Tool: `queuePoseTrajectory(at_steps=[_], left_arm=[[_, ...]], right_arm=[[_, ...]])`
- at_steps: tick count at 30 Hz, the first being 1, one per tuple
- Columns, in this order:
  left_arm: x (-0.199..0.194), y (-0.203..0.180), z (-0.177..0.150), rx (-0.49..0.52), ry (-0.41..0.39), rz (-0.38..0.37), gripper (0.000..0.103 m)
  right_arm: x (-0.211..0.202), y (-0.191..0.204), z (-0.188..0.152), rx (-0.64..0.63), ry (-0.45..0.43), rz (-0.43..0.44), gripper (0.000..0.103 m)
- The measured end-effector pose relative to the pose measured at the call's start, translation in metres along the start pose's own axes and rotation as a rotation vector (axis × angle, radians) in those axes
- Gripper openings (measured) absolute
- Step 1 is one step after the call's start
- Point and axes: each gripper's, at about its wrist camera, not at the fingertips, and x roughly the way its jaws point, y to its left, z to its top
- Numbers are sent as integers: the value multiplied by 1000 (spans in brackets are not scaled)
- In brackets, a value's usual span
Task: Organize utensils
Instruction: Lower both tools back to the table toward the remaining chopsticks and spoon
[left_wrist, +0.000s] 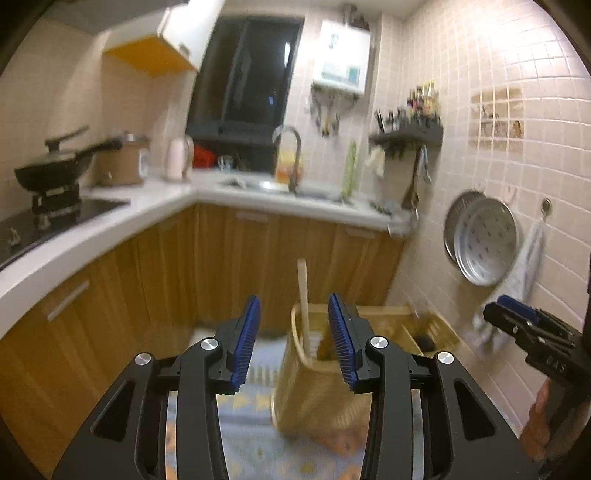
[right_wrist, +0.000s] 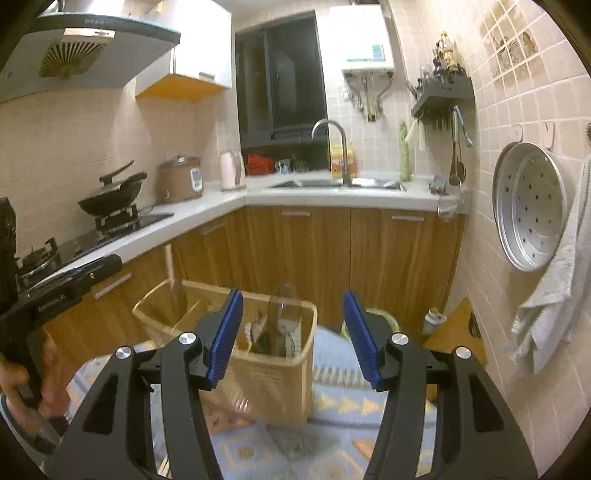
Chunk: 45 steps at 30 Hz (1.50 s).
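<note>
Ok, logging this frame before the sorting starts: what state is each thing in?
left gripper: open, empty
right gripper: open, empty
utensil basket: upright, utensils inside
wooden stick: standing in the basket
wok: on the stove, lidded
steamer tray: hanging on the wall

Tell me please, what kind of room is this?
It looks like a small home kitchen. A sink with a tall tap sits in the white counter, a black pan stands on the gas stove, and a range hood hangs above it.
</note>
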Motion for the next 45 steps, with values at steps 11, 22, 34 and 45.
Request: queuePoseTrajectory(at_steps=[11,22,34,45], left_arm=[[-27,3,-49,82,440,-46,38],[-13,2,-133,153,732,-87,37],[-13,11,-158,151,778,-90,24],[-13,5,-160,173,776,-86,23]], right_arm=[[-5,4,-52,102,515,55,53],[10,47,-127,102,825,156,46],[31,93,-156,105,930,223,32],[43,112,-159,54,916,169,21]])
